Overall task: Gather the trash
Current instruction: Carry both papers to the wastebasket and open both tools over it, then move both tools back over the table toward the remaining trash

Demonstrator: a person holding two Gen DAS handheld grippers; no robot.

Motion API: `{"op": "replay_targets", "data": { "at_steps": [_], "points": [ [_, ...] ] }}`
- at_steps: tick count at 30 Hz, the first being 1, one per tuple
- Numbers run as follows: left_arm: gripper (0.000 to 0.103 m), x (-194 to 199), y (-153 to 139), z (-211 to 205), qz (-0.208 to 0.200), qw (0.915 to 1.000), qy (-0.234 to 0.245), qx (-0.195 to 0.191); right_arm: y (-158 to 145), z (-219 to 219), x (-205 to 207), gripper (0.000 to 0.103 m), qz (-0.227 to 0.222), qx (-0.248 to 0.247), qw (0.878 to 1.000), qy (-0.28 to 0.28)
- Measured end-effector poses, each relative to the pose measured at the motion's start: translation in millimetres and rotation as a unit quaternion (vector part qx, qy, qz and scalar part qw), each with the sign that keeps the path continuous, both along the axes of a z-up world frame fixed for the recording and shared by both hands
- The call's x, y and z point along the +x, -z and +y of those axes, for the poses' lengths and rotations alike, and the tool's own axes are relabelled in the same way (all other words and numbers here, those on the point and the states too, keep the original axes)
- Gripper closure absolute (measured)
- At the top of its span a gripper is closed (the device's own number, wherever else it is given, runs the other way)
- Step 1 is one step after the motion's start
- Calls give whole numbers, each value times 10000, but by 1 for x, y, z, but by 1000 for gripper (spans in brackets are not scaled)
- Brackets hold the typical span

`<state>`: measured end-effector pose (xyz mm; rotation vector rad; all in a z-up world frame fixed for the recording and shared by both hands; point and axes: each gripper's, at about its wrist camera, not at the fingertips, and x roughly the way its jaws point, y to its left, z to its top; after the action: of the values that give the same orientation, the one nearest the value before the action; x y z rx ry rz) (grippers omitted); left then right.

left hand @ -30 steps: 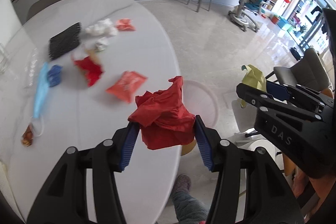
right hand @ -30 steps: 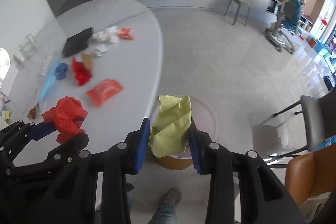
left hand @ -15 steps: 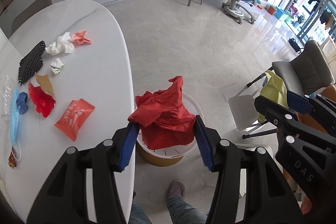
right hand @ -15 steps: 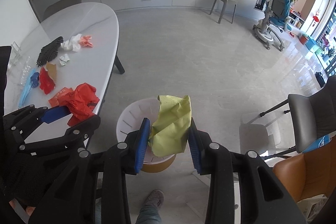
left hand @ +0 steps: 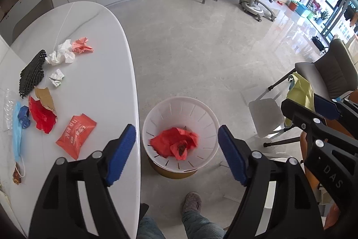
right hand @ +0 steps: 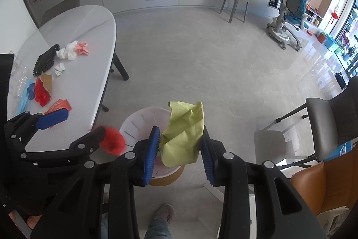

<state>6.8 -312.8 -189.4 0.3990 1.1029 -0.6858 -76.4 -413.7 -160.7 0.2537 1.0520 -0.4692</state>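
Left tongs [left hand: 176,142] gape wide and empty over the bin [left hand: 202,111]; red bag [left hand: 174,143] lies inside, directly below; right tongs [right hand: 180,145] clamp yellow paper [right hand: 182,138], bin just beneath and slightly left; release there appears next.

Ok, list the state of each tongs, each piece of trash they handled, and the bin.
Left tongs: open, empty, over the bin.
Right tongs: shut on yellow-green wrapper.
Red bag: released, in the bin.
Bin: upright on the floor beside the table.
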Motion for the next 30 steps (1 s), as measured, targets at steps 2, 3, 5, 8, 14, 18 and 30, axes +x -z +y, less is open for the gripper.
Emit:
{"op": "replay_targets", "data": {
  "at_steps": [2,3,5,8,14,18,30],
  "points": [
    [26,0,-4,0,-73,10000,2,-4,0,-4,-1,66,-3,4,10000,40],
    [25,0,-5,0,-104,9999,6,-11,0,-6,-2,66,-3,14,10000,59],
    [24,1,-9,0,-141,9999,4,-25,1,-7,-2,66,-5,36,10000,80],
    [24,2,-13,1,-152,9999,-6,-70,1,-8,-3,66,-1,40,9999,98],
    [24,5,-24,11,-211,9996,-94,-153,3,-4,4,66,-15,114,9999,31],
    [21,9,-35,27,-296,9991,-237,-203,8,1,13,66,5,244,9997,-61],
    [18,26,-52,81,-451,9960,-755,-166,15,35,45,18,23,177,9996,-222]
  ]
}}
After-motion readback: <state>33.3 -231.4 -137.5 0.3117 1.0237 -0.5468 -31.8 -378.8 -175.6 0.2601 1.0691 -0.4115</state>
